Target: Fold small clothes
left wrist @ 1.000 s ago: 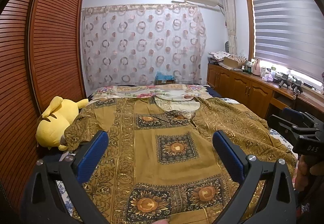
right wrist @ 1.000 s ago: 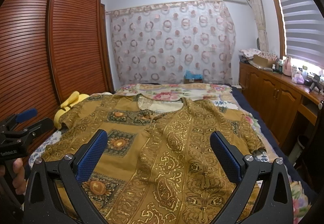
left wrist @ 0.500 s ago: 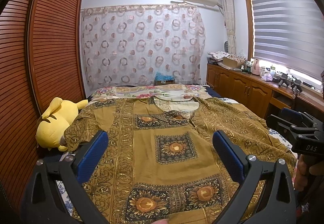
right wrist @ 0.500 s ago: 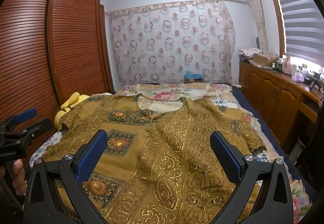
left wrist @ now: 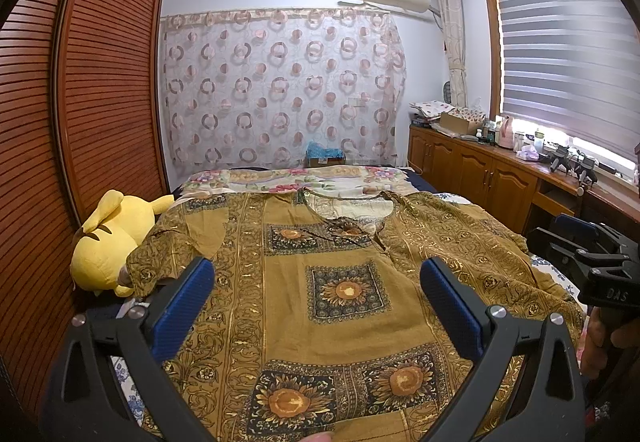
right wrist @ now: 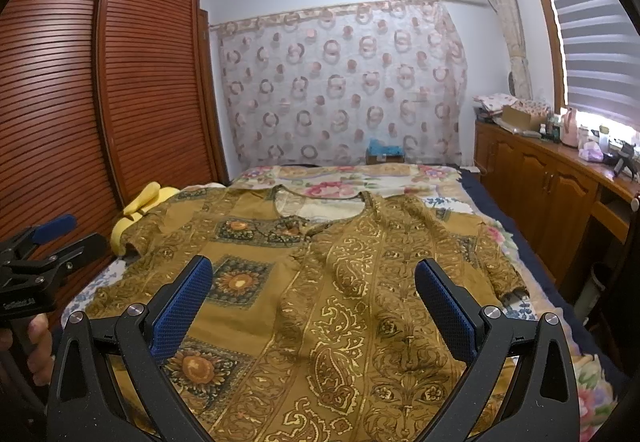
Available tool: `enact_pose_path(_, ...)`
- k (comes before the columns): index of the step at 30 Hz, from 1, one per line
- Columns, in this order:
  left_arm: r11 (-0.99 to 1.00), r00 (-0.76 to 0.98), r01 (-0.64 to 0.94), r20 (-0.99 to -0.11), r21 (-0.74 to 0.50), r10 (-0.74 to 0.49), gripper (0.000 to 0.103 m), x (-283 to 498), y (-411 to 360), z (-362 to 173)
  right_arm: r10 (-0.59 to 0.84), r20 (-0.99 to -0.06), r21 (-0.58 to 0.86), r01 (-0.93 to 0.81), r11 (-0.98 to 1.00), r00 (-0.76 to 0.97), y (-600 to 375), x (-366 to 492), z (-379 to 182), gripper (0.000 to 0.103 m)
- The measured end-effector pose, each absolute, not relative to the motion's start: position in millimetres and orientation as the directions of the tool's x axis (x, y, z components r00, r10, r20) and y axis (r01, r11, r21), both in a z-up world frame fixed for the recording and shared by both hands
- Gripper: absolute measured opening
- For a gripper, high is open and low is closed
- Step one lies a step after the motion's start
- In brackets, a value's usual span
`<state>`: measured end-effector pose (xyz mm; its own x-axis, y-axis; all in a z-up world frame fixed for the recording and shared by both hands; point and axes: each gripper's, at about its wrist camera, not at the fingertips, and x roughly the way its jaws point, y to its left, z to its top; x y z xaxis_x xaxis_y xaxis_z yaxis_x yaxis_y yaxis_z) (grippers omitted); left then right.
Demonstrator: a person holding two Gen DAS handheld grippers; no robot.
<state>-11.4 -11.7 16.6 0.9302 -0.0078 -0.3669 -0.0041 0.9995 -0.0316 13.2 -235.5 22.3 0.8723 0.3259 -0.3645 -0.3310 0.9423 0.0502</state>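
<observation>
A mustard-gold patterned top [left wrist: 344, 290] with sunflower squares lies spread flat on the bed, neckline toward the far end; it also fills the right wrist view [right wrist: 352, 282]. My left gripper [left wrist: 316, 282] hovers above the garment's lower middle, open, with nothing between its blue pads. My right gripper [right wrist: 314, 282] hovers above the garment's right half, open and empty as well. Each gripper shows in the other's view: the right gripper [left wrist: 580, 242] at the right edge, the left gripper [right wrist: 48, 242] at the left edge, both held in a hand.
A yellow plush toy [left wrist: 108, 242] lies at the bed's left side against the slatted wooden wardrobe [left wrist: 80, 102]. A floral sheet [left wrist: 288, 178] covers the bed beyond the top. Wooden cabinets [left wrist: 480, 178] with clutter run along the right under the window. A curtain hangs behind.
</observation>
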Motion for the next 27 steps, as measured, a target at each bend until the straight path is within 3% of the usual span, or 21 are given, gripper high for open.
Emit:
enact_pose_path(16,0.994,0.885,-0.104,-0.458,-0.012,0.087,0.103,17.7,41.9,-14.9,0.348,-0.329,0.022,-0.361,0.932,0.878,-197.1,28.4,6.6,0.103)
enact_pose_path(23,0.988,0.843,-0.15,-0.516,0.046,0.152,0.103,33.5,79.4,-29.7,0.383,-0.373,0.018,-0.406,0.914,0.845,-176.0,48.5,-6.1,0.103)
enact_pose_path(27,0.992,0.818,-0.128,-0.564,0.007,0.11,0.103,40.8,110.5,-34.9,0.416,-0.438,0.042,-0.444,0.895,0.797,-166.7,64.6,-18.6,0.103)
